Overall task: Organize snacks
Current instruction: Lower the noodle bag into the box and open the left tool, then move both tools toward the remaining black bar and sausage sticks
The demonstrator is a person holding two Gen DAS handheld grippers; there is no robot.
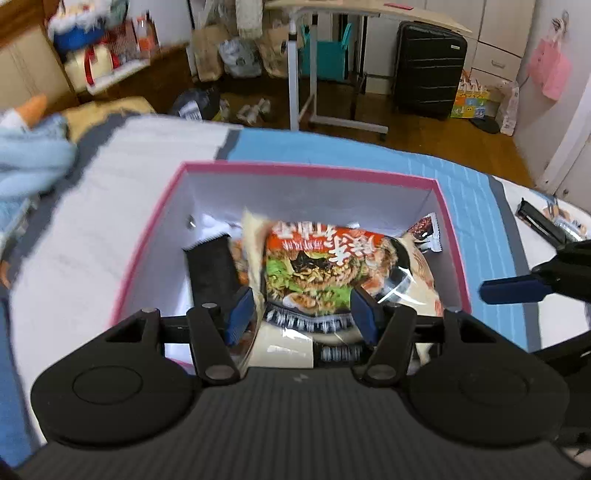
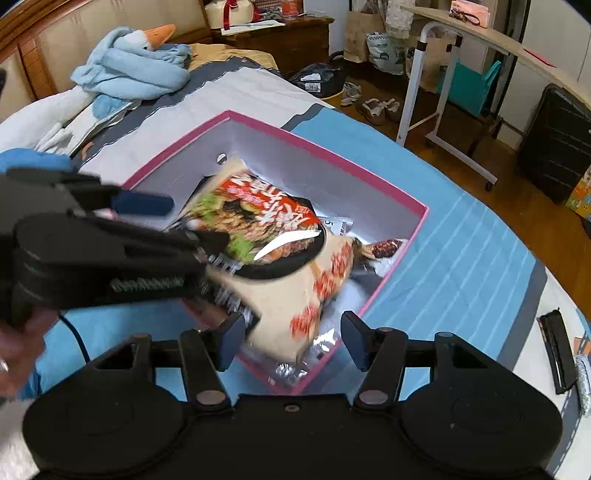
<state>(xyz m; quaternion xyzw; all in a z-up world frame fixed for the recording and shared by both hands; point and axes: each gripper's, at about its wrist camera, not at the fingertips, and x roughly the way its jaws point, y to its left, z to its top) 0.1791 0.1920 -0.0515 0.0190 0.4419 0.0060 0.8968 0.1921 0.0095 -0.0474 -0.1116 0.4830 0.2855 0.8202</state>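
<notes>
A pink-rimmed box (image 1: pixel 314 171) (image 2: pixel 325 149) sits on the bed. A large noodle packet (image 1: pixel 317 269) (image 2: pixel 280 258) with a red and green picture lies tilted in it, over other snack packets. A black packet (image 1: pixel 214 269) stands at the box's left. My left gripper (image 1: pixel 301 314) is open, its blue pads either side of the noodle packet's near end; in the right wrist view it (image 2: pixel 184 221) reaches in from the left. My right gripper (image 2: pixel 291 338) is open and empty above the box's near corner; one fingertip (image 1: pixel 509 290) shows in the left wrist view.
A dark snack packet (image 2: pixel 557 350) and a foil one (image 2: pixel 583 384) lie on the bed to the right of the box. A blue plush goose (image 2: pixel 129 66) lies at the bed's far left. A desk (image 1: pixel 369 14) and suitcase (image 1: pixel 428 70) stand beyond.
</notes>
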